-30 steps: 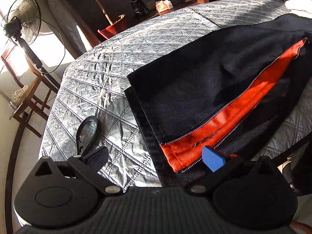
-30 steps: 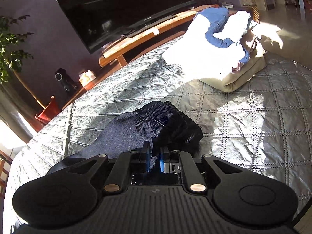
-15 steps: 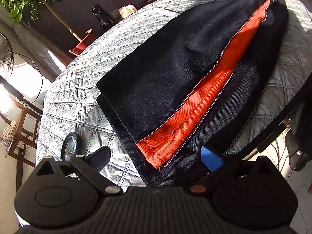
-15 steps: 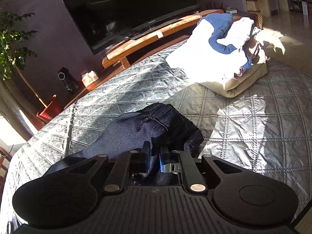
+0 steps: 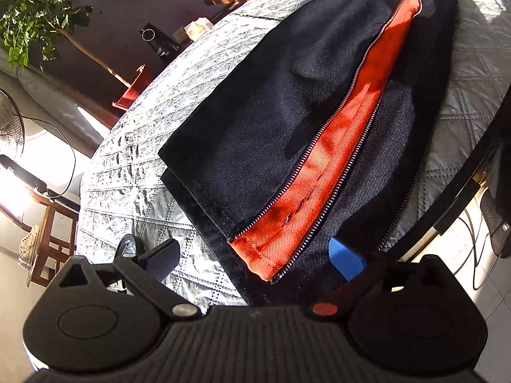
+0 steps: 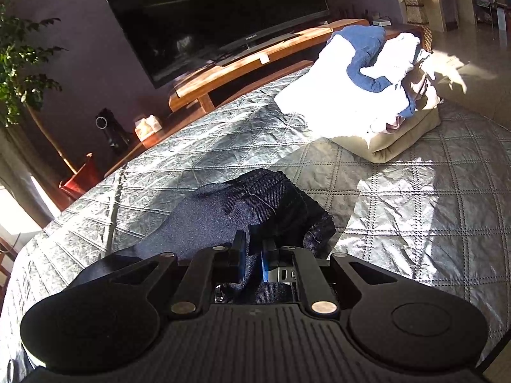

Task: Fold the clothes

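Note:
Dark denim trousers [image 5: 271,121] with an orange zip panel [image 5: 322,175] lie stretched out on the quilted grey cover [image 5: 134,166]. My left gripper [image 5: 252,261] is open just above the leg hem, its blue pad [image 5: 346,260] over the dark cloth. My right gripper [image 6: 254,257] is shut on the bunched waistband end of the trousers [image 6: 255,201], held slightly off the cover [image 6: 415,223].
A stack of folded light and blue clothes [image 6: 370,92] sits at the far right of the cover. A TV [image 6: 217,16] on a wooden stand [image 6: 255,67] is behind. A plant [image 5: 35,22], fan [image 5: 9,124] and wooden stool [image 5: 48,226] stand at left.
My left gripper has swung so the trousers now run up and to the right in its view, and it sits closer to the hem. The right gripper keeps its hold and has barely shifted.

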{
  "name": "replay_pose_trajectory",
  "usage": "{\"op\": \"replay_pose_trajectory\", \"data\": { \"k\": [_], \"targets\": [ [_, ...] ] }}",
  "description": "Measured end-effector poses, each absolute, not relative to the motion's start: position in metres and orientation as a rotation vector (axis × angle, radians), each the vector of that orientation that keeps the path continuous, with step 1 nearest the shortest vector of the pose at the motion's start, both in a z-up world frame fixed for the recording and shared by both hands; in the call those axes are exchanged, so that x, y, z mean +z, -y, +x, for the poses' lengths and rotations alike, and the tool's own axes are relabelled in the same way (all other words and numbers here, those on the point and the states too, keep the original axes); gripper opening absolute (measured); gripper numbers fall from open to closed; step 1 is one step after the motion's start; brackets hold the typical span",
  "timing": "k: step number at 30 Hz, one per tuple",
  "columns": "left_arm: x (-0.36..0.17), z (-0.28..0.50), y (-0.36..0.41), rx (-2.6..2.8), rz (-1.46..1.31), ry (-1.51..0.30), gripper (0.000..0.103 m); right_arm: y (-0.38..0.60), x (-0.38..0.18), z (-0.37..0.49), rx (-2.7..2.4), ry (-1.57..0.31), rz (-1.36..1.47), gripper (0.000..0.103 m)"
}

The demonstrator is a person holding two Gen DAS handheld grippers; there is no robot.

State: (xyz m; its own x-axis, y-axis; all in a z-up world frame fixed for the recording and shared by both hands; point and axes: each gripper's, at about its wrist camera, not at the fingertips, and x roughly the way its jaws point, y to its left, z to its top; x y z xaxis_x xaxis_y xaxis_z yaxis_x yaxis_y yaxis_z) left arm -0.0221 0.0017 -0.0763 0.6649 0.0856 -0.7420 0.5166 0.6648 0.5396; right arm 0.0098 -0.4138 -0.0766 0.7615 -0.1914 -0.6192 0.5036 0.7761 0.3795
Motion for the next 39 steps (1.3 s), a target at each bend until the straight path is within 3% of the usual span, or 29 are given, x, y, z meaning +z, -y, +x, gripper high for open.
{"op": "replay_pose_trajectory", "data": {
  "k": [2, 6, 14, 17, 19, 21, 28, 39],
  "targets": [
    [-0.075, -0.023, 0.001, -0.302, 0.844, -0.813, 0.099, 0.412, -0.076, 0.010, -0.398, -0.592, 0.558, 0.015],
    [-0.072, -0.014, 0.001, -0.351, 0.825, -0.829, 0.076, 0.410, -0.075, 0.011, -0.393, -0.592, 0.548, 0.016],
    [-0.071, 0.001, -0.002, -0.457, 0.891, -0.856, 0.078, 0.409, -0.073, 0.009, -0.400, -0.578, 0.544, 0.016],
    [-0.072, -0.004, -0.002, -0.480, 0.912, -0.845, 0.055, 0.408, -0.073, 0.008, -0.403, -0.577, 0.543, 0.016],
    [-0.074, -0.009, -0.001, -0.524, 0.906, -0.856, 0.027, 0.408, -0.073, 0.009, -0.404, -0.577, 0.545, 0.016],
    [-0.075, -0.009, 0.001, -0.548, 0.895, -0.872, 0.015, 0.408, -0.073, 0.009, -0.402, -0.577, 0.546, 0.016],
    [-0.066, -0.003, -0.004, -0.524, 0.821, -0.870, 0.004, 0.412, -0.074, 0.007, -0.395, -0.572, 0.570, 0.016],
    [0.005, 0.007, -0.007, -0.408, 0.681, -0.699, 0.002, 0.444, -0.092, -0.008, -0.408, -0.537, 0.824, 0.012]
  ]
}}
